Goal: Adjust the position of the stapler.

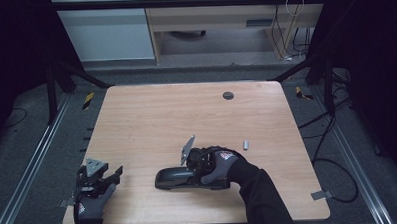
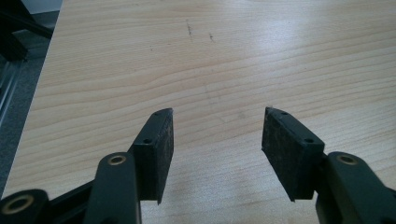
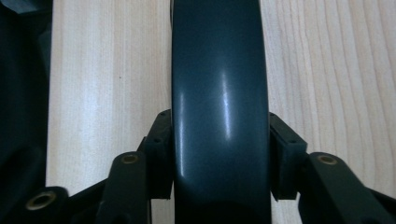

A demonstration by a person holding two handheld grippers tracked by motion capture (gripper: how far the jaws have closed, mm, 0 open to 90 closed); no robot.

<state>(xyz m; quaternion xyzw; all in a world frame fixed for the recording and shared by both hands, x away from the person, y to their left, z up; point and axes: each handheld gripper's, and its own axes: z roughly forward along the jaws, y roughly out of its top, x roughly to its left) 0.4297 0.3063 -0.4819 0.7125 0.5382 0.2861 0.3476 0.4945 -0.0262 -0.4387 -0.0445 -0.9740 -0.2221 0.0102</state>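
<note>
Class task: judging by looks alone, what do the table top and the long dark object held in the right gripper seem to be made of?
Table top: pale wood or wood-look laminate, with grain lines and a soft sheen. Dark object: probably smooth moulded plastic, possibly painted metal; it carries a glossy streak of light.

Glossy dark grey-black object (image 3: 219, 116), pale wood-grain table (image 1: 151, 113), black hand-held gripper (image 2: 217, 140) pads.

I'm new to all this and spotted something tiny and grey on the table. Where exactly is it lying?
In the high view the small grey piece lies on the wooden table, right of centre, just beyond the right gripper and its gloved hand.
</note>
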